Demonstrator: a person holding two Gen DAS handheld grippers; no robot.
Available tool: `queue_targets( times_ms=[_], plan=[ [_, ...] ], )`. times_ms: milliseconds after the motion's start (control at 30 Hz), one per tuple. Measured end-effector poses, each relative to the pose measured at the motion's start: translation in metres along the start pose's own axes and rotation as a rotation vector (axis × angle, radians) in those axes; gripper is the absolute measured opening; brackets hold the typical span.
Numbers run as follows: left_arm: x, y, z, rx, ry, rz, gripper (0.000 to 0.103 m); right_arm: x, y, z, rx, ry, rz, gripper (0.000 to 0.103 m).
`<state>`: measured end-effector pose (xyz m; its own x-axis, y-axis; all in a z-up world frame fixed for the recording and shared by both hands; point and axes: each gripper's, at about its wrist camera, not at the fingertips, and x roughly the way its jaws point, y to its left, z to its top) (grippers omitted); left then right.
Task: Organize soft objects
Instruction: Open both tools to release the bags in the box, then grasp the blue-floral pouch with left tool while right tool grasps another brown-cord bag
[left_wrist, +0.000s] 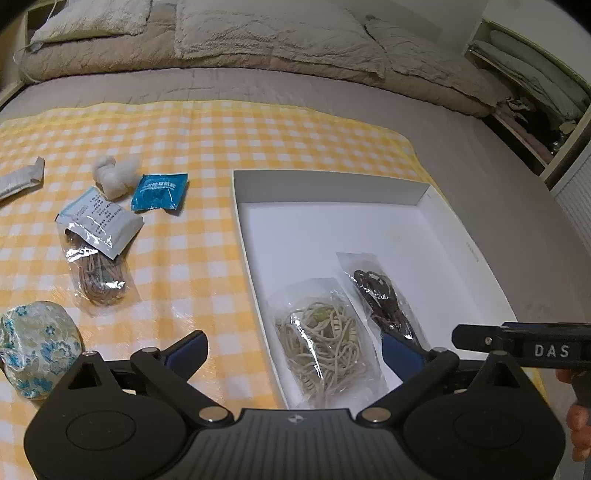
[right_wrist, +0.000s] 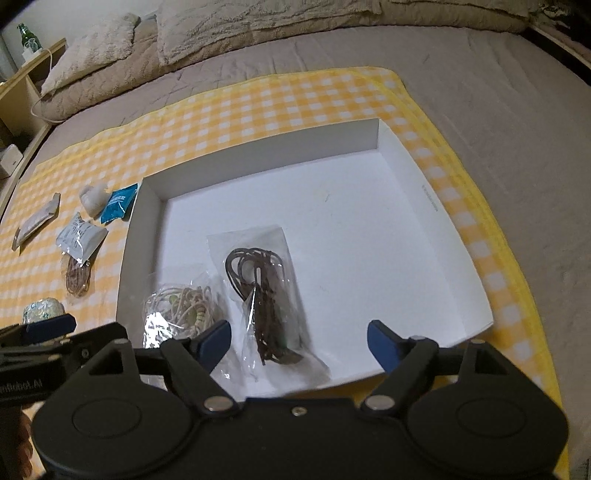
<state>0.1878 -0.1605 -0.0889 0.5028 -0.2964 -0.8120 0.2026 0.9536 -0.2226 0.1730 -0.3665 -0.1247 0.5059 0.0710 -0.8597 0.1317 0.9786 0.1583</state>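
Observation:
A white shallow box (left_wrist: 321, 192) (right_wrist: 454, 236) lies on the yellow checked cloth (left_wrist: 207, 140). Inside lie a clear bag of beige cord (left_wrist: 325, 339) (right_wrist: 181, 306) and a clear bag of dark brown cord (left_wrist: 384, 299) (right_wrist: 262, 291). My left gripper (left_wrist: 295, 350) is open and empty above the box's near left edge. My right gripper (right_wrist: 299, 343) is open and empty over the dark cord bag. Left of the box lie a bag of tan cord (left_wrist: 99, 277), a white printed pouch (left_wrist: 99, 221), a blue packet (left_wrist: 159, 192), a white cotton lump (left_wrist: 114, 173) and a blue-flowered fabric ball (left_wrist: 37, 354).
A grey wrapped packet (left_wrist: 22, 177) lies at the cloth's far left. Pillows and a folded duvet (left_wrist: 258, 37) line the back of the bed. A shelf unit (left_wrist: 535, 103) stands at the right. A wooden bedside shelf with a green bottle (right_wrist: 26, 37) stands at the left.

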Motion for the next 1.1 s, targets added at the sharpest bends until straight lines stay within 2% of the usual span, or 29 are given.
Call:
queue_targets(
  times_ms=[133,367,500,700,1100],
  plan=[
    [-0.003,-0.001,-0.001,0.021,-0.006,0.010,0.103,-0.007,-0.001,-0.005,-0.017,-0.015,-0.004,0.086],
    [-0.009,-0.002,-0.003,0.064,-0.035,0.032,0.103,-0.017,-0.004,-0.013,-0.060,-0.060,-0.032,0.103],
    [-0.013,0.001,-0.005,0.084,-0.053,0.050,0.103,-0.024,-0.009,-0.016,-0.062,-0.094,-0.012,0.103],
    [-0.022,0.015,-0.004,0.076,-0.079,0.080,0.103,-0.026,-0.006,-0.019,-0.090,-0.116,-0.026,0.103],
    [-0.050,0.075,0.000,0.020,-0.127,0.171,0.103,-0.024,0.016,-0.006,-0.109,-0.164,-0.021,0.103]
  ],
)
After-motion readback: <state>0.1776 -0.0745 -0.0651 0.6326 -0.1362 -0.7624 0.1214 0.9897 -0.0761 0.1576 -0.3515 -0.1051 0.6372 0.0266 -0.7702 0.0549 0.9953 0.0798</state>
